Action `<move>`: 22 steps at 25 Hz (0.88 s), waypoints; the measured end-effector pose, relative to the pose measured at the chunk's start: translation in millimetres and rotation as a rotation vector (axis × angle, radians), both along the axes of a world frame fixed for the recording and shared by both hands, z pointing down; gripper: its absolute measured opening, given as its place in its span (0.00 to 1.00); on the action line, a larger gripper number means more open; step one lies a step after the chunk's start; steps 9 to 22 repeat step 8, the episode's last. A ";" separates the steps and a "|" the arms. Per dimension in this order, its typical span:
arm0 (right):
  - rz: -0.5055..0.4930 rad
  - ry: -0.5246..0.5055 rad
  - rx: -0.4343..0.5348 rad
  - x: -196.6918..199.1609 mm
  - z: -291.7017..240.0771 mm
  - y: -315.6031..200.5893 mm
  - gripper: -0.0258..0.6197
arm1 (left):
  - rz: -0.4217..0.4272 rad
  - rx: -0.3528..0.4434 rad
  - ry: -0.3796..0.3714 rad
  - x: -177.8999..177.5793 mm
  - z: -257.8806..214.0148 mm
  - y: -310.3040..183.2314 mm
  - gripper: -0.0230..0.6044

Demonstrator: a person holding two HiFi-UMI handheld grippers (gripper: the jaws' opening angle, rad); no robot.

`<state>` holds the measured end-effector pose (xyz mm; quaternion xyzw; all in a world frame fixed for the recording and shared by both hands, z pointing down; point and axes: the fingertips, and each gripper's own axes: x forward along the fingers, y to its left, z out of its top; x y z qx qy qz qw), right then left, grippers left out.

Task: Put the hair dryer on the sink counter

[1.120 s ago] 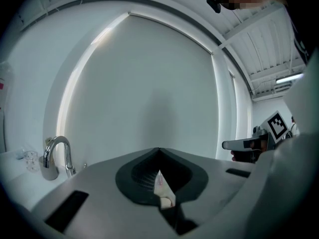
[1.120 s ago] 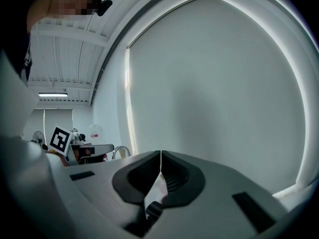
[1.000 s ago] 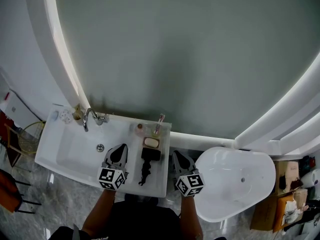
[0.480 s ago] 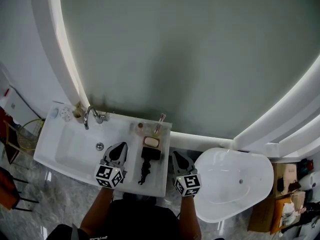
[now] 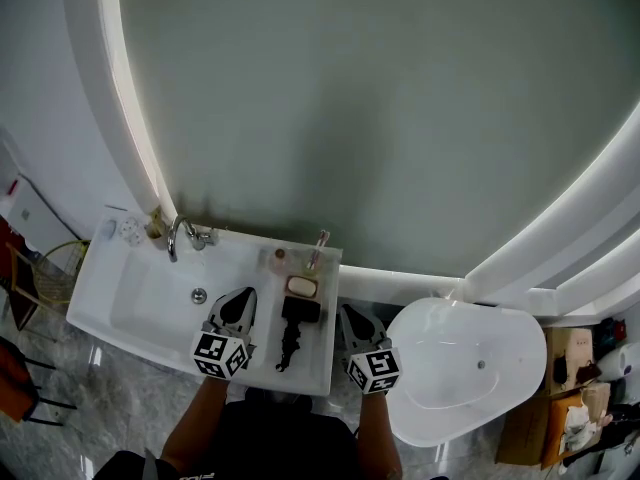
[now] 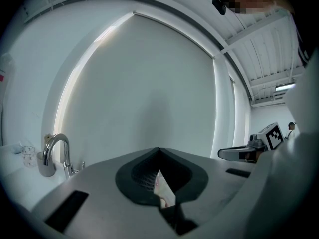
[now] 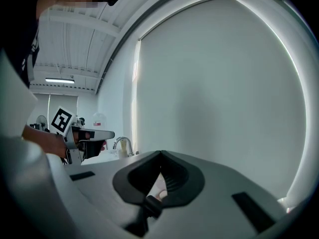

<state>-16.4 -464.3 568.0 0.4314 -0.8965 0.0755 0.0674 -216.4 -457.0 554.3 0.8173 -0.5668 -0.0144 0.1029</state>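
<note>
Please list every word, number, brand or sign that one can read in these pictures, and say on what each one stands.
No word or number can be read.
left hand-held gripper and right hand-held gripper: black-and-white square markers on their cubes, patterns only, no letters.
white panel at the left edge: a small red mark, too small to read.
brown boxes: any print is too blurred to read.

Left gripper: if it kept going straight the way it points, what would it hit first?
Probably the grey wall behind the sink; the left gripper aims right of the faucet, though depth is unclear.
</note>
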 end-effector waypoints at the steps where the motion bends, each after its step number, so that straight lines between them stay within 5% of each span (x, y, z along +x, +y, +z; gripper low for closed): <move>1: 0.002 -0.018 -0.008 1.1 0.1 -0.6 0.09 | 0.000 -0.001 0.001 0.2 0.5 0.2 0.07; 22: 0.003 0.010 -0.017 0.3 7.2 -3.7 0.09 | 0.001 -0.027 0.019 0.4 8.0 -2.5 0.07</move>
